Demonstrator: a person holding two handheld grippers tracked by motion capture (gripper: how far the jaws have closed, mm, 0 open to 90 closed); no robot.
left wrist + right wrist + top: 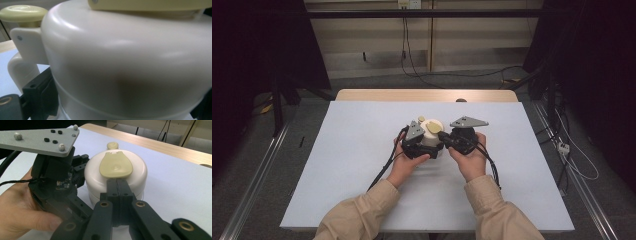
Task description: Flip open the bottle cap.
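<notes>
A squat white pot (115, 176) with a cream lid flap (116, 165) is sitting on the light blue table (352, 150), near its middle. The left gripper (414, 142) is hugging the pot's side with jaws spread around the body, apparently steadying it. The right gripper (117, 185), jaws pressed together, is resting its tips at the flap's near edge, probably to press or lift it.

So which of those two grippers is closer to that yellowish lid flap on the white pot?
The right gripper: its closed jaws sit at the lid flap's edge. The left gripper clamps the white pot's side, lower down.
</notes>
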